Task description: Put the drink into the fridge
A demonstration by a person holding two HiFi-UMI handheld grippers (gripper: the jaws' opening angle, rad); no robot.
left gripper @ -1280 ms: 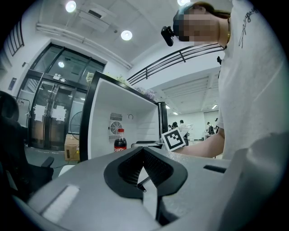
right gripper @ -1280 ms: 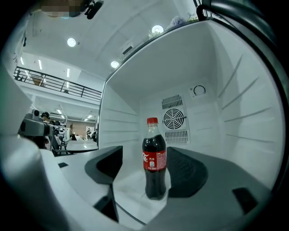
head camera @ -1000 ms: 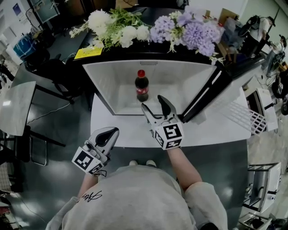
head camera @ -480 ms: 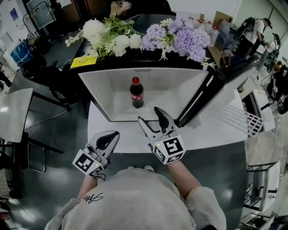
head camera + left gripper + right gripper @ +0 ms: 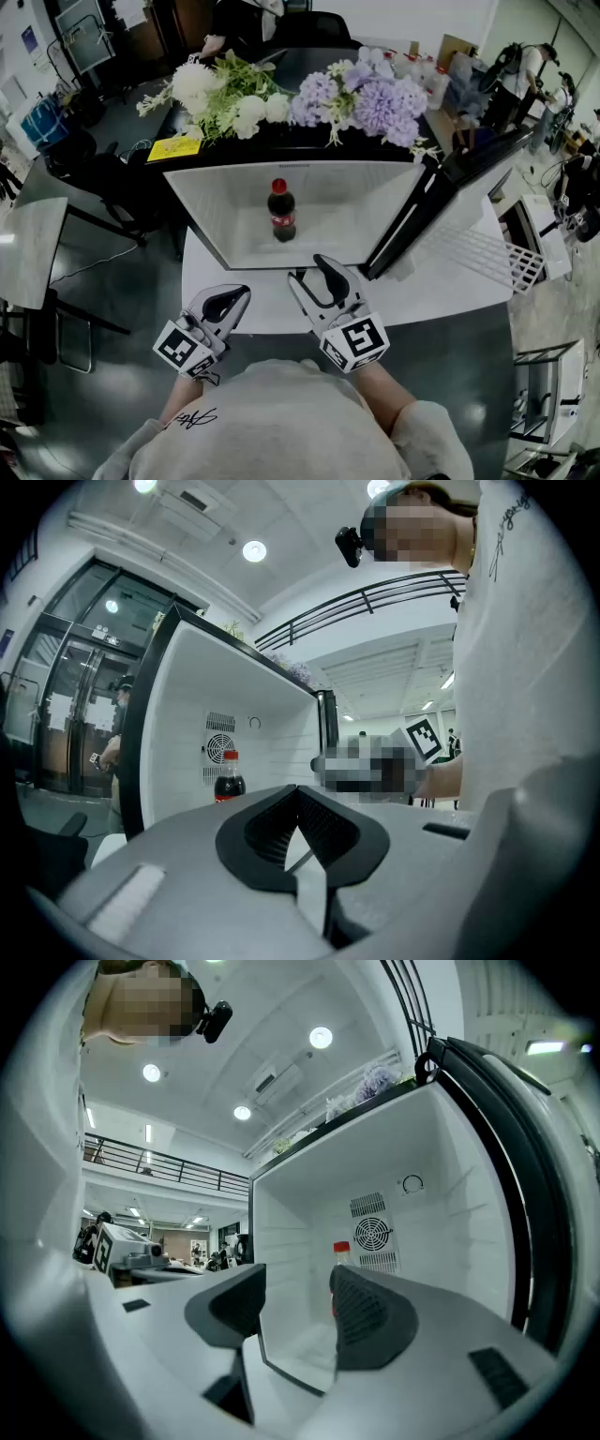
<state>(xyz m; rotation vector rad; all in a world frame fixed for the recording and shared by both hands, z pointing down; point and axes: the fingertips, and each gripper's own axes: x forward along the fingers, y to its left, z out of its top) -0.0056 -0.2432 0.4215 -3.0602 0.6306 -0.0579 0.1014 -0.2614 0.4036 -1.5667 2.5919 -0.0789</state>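
Cola bottle [image 5: 281, 211] is already inside the fridge [image 5: 375, 202]. It stands upright on the white compartment floor, red cap up, approx mid-width. A round fan grille [image 5: 373, 1234] sits on the back wall behind it. Nothing's touching it.

R gripper [image 5: 311, 272] is out front of the open compartment, pointing level into it. Its fingers [image 5: 370, 1316] are spread w/ only air btw them, though they've just been closing partway. The bottle is ahead of those fingers, well apart, and slightly to their left as seen from overhead. In the right gripper view, the red cap peeks over the right-hand finger.

L gripper [image 5: 228, 298] is to the left of the R one and a bit farther back from the fridge, close to the person's [image 5: 272, 422] body. Its fingers [image 5: 272, 822] are pressed together w/ nothing pinched. The bottle is ahead of them too, well apart, inside the white walls.

The fridge door [image 5: 441, 192] is swung wide open, off to the right of the R fingers. Its white inner rack [image 5: 497, 248] is exposed.

On top of the fridge, beyond both sets of fingers, lie white flowers [image 5: 225, 89] to the left & purple flowers [image 5: 375, 94] to the right.
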